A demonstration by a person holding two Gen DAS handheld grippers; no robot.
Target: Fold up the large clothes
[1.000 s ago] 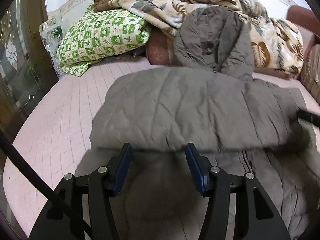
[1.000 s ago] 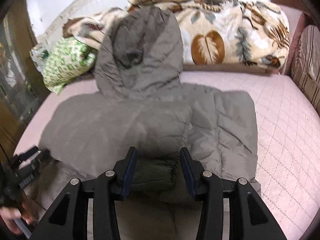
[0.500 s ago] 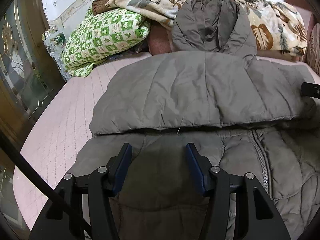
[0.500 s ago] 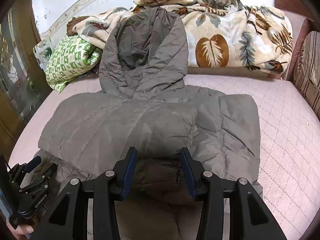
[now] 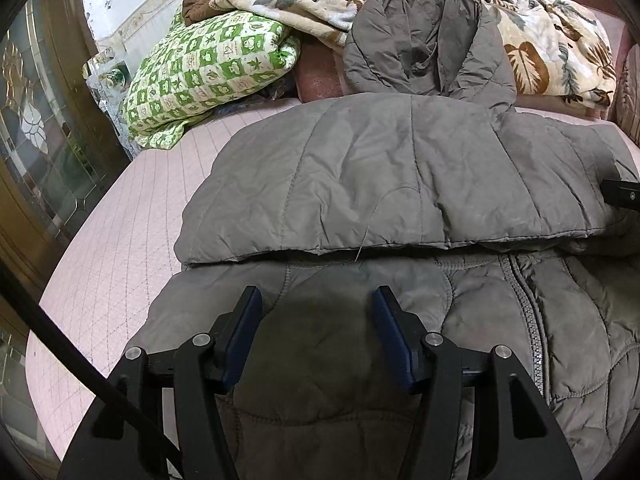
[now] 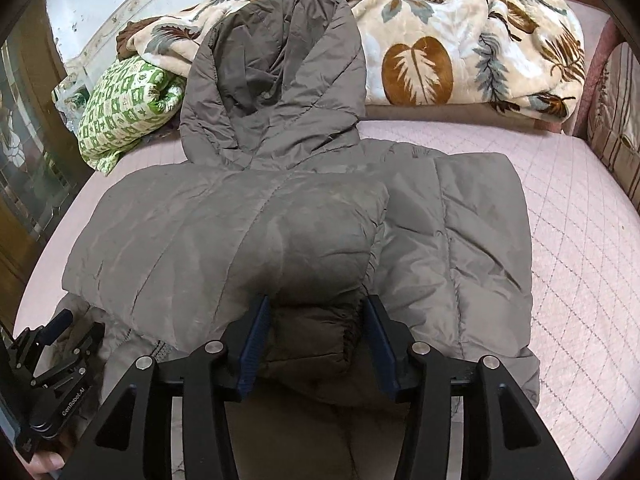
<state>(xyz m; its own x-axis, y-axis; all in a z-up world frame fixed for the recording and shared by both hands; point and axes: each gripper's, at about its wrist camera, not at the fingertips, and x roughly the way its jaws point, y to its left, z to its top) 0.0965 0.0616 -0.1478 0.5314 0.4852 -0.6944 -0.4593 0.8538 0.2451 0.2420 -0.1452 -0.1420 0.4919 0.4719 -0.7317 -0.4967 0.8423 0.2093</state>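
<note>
As both pairs of jaws ease apart above it, the grey quilted hooded puffer jacket (image 5: 400,184) lies folded and at rest on the pale pink quilted bed (image 5: 120,248), where a second ago its sleeve was a blurred sweep of cloth still in motion. At far left of the bed a green-and-white checked pillow (image 5: 208,80) leans against the wall, and a cream fleece blanket printed with brown leaves (image 6: 460,52) is heaped along the head, with the jacket's hood (image 6: 280,76) propped up against it.

The left gripper (image 5: 316,320) hangs over the jacket's near panel beside the zip, its jaws opening, with only cloth lying flat beneath the gap and nothing pinched between the blue pads. Across the body, the long sleeve (image 5: 380,192) now lies folded flat from the left shoulder to the right, its lower edge sharp and settled (a half second ago it had already landed, and it has not shifted since).

The right gripper (image 6: 316,332) hovers at the sleeve's gathered cuff (image 6: 316,336), jaws opening too; the cuff sits in the gap between the pads, which no longer appear to press on it. Both grippers have dropped slightly toward the cloth. By the look of it, the sleeve fold is finished and let go, leaving the lower body and hood to be folded.
</note>
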